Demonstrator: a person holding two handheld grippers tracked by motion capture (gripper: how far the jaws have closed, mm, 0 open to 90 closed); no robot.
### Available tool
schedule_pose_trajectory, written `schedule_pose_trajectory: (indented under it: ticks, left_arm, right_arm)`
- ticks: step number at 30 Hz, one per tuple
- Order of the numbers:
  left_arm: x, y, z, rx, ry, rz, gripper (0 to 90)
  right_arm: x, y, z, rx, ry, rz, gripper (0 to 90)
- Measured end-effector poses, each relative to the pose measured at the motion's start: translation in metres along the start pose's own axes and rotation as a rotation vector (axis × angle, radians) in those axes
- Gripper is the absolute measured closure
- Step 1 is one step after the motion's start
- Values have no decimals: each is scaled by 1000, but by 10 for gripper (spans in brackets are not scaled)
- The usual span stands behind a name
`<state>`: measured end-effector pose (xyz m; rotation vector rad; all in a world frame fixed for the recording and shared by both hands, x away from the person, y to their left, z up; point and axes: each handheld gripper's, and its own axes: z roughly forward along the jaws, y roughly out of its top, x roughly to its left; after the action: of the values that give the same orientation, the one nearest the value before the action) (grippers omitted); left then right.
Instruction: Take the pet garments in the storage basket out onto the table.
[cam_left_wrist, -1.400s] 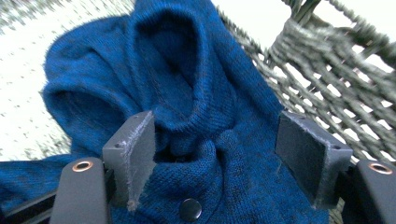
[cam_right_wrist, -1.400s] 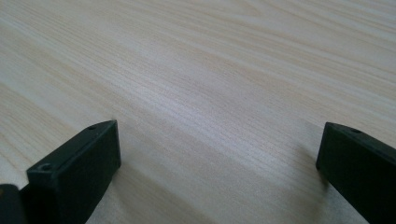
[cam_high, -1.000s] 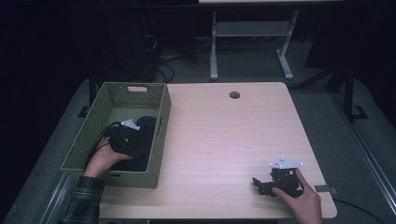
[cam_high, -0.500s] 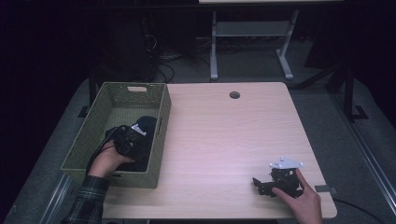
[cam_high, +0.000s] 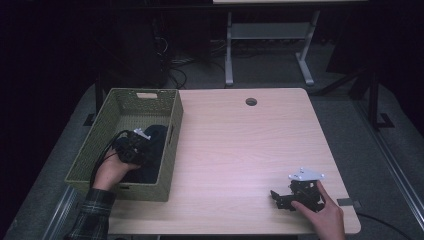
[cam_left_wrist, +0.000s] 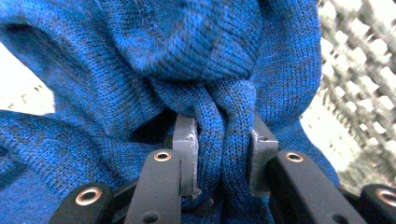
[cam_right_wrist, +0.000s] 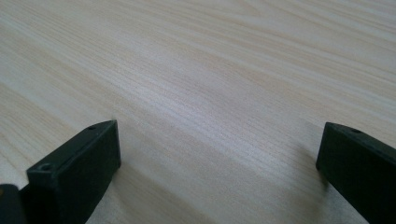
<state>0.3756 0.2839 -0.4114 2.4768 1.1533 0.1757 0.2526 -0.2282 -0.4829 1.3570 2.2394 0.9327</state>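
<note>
Up close, the left gripper (cam_left_wrist: 223, 154) pinches blue knit cloth (cam_left_wrist: 154, 60); the right gripper (cam_right_wrist: 219, 172) is spread over bare table (cam_right_wrist: 224, 70).

We hold our left gripper (cam_high: 136, 146) at 8 o'clock, jaws pinched on knit cloth (cam_left_wrist: 219, 116); our right gripper (cam_high: 295, 192) rests at 5 o'clock, jaws spread wide.

left tool (cam_left_wrist: 223, 156): black, grey pads, brass screws | right tool (cam_high: 280, 198): black, grey plate | plaid sleeve (cam_high: 92, 220)
</note>
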Motion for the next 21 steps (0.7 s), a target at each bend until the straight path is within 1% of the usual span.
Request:
schedule_pose_trajectory:
  ticks: [3,5,7,8,10,11,13,15,16,17,20,21]
  left_arm:
    - [2,0,-7,-48,-9,-14,707]
    - [4,0,-11,-81,-12,-32,707]
    - [5,0,-15,-110,-16,-38,707]
    - [7,-1,-17,-116,-17,-35,707]
    - [8,-1,-22,-145,-12,-44,707]
    - [9,-2,-25,-165,-14,-56,707]
    - [11,-3,-31,-191,-8,-62,708]
    - [14,-5,-37,-224,-16,-76,709]
    - [16,-6,-43,-257,-24,-83,709]
    - [16,-6,-43,-257,-24,-83,709]
    - [19,-8,-51,-305,-40,-97,709]
    - [20,-9,-55,-332,-51,-100,709]
  right_arm:
    - [0,0,0,0,0,0,0]
    - [0,0,0,0,0,-1,0]
    - [0,0,0,0,0,0,0]
    - [0,0,0,0,0,0,0]
    - [0,0,0,0,0,0,0]
    - [0,0,0,0,0,0,0]
    - [0,0,0,0,0,0,0]
    - [0,0,0,0,0,0,0]
    - [0,0,0,0,0,0,0]
    - [0,0,0,0,0,0,0]
    - [0,0,0,0,0,0,0]
    - [0,0,0,0,0,0,0]
